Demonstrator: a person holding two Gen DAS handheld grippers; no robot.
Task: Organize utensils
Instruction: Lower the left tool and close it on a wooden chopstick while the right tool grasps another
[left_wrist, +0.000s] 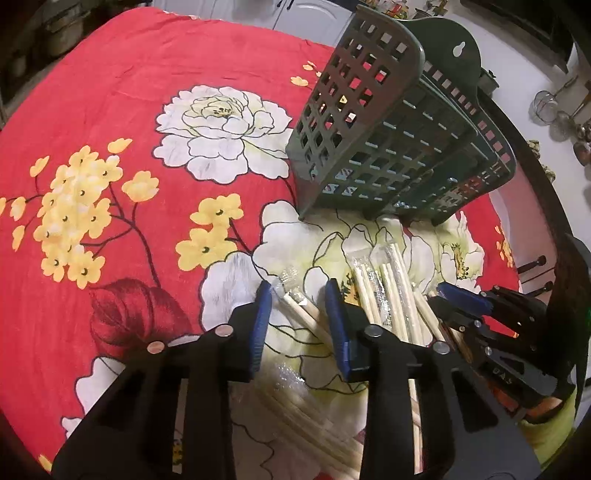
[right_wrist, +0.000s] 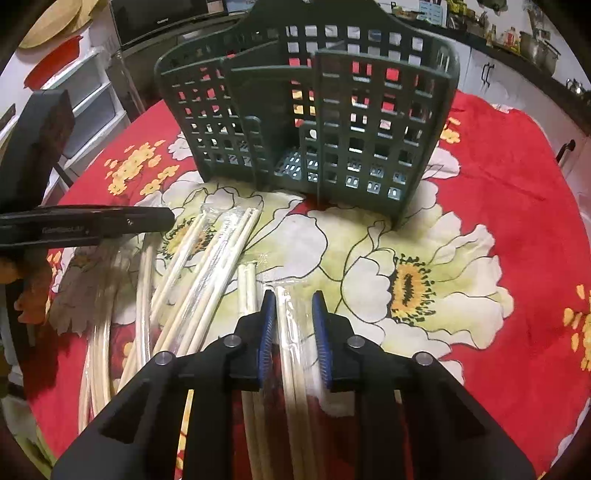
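Left wrist view: my left tongs (left_wrist: 298, 291) are narrowed around one wrapped chopstick pair (left_wrist: 301, 314) lying on the counter (left_wrist: 122, 92). Pads sit either side of it with gaps showing, so not gripping yet as far as I can see. More wrapped chopsticks (left_wrist: 391, 280) lie just right of these tongs. Green slotted caddy (left_wrist: 388, 147) stands ahead and to the right. My right tongs (left_wrist: 448, 295) are low over the pile's right side.

Right wrist view: right tongs (right_wrist: 294, 301) narrow too, straddling another wrapped pair (right_wrist: 291, 332). Left pad looks close to the wrapper, right pad shows a gap; no firm grip that I can tell. Rest of the pile (right_wrist: 207, 258) is left of these tongs, caddy (right_wrist: 306, 122) straight ahead.

Progress: every caddy compartment I can see looks empty. My read: nothing sorted yet, first picks under way, whole pile left.
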